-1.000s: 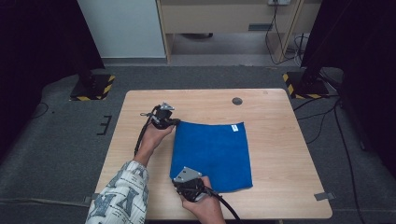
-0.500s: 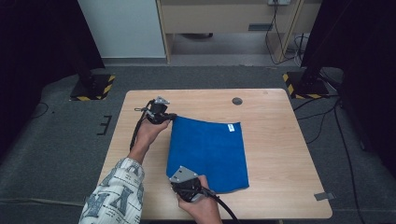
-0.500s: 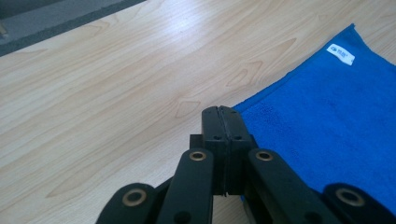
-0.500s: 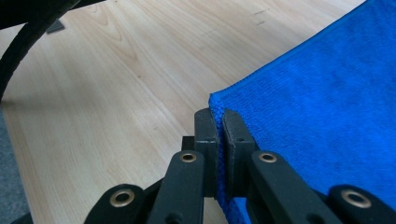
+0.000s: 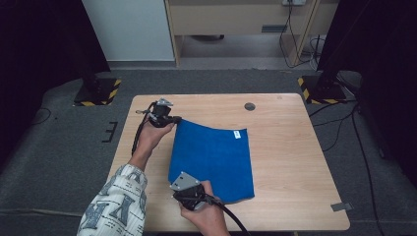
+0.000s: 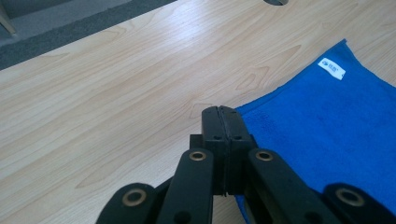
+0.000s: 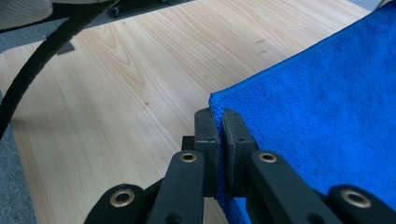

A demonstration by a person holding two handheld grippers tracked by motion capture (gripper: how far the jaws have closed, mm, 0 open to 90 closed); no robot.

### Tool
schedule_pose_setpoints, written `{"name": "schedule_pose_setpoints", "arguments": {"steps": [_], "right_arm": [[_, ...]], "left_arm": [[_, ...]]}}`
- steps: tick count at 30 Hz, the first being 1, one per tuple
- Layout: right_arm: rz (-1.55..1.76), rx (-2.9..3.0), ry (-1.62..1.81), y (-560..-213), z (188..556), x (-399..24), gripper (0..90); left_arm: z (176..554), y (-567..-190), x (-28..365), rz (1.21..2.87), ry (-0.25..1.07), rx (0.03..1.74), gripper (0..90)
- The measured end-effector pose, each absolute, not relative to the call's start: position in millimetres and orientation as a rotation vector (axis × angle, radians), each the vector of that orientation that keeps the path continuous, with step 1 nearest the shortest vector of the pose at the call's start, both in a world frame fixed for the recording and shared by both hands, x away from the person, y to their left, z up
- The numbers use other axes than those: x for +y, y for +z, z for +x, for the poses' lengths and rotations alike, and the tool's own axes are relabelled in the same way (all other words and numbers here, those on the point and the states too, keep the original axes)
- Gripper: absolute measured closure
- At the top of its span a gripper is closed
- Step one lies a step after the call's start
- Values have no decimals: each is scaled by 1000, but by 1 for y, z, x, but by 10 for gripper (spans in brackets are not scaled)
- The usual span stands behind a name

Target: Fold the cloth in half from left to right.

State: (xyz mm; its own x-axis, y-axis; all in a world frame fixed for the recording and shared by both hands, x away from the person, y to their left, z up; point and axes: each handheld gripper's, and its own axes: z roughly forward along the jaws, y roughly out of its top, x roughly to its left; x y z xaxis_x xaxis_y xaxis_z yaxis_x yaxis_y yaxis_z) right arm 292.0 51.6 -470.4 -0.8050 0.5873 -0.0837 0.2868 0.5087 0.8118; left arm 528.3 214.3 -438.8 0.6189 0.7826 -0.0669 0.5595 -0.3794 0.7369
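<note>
A blue towel (image 5: 216, 157) with a small white label (image 5: 237, 133) lies on the wooden table (image 5: 295, 147), its left edge raised off the surface. My left gripper (image 5: 175, 119) is shut on the towel's far left corner. In the left gripper view the gripper (image 6: 220, 112) has its jaws pressed together, with the towel (image 6: 327, 121) trailing off to the right. My right gripper (image 5: 175, 183) is shut on the near left corner. The right gripper view has the gripper (image 7: 219, 114) pinching the towel's (image 7: 317, 102) hem.
A round cable hole (image 5: 250, 106) sits in the table's far middle. Cables trail from both grippers toward the table's near edge. Black stand bases with yellow-striped edges (image 5: 97, 91) (image 5: 322, 88) rest on the grey floor beyond the far corners.
Both grippers have risen and moved left, each still holding its corner. The towel's left edge has lifted and the whole cloth has slid left across the table.
</note>
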Motion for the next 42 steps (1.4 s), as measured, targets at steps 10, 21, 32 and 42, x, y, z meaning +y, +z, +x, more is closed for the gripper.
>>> {"name": "schedule_pose_setpoints", "arguments": {"steps": [10,21,32,42], "right_arm": [[709,2403,1215,-462,292,61,867],[700,2395,1227,-459,293,67,867],[688,2398,1246,-456,291,81,867],[708,2402,1311,-452,291,92,867]], "left_arm": [[528,-435,228,2079,390,1068,900],[528,-435,235,2074,391,1078,900],[526,-433,250,2072,393,1094,900],[522,-421,258,2069,401,1104,900]]}}
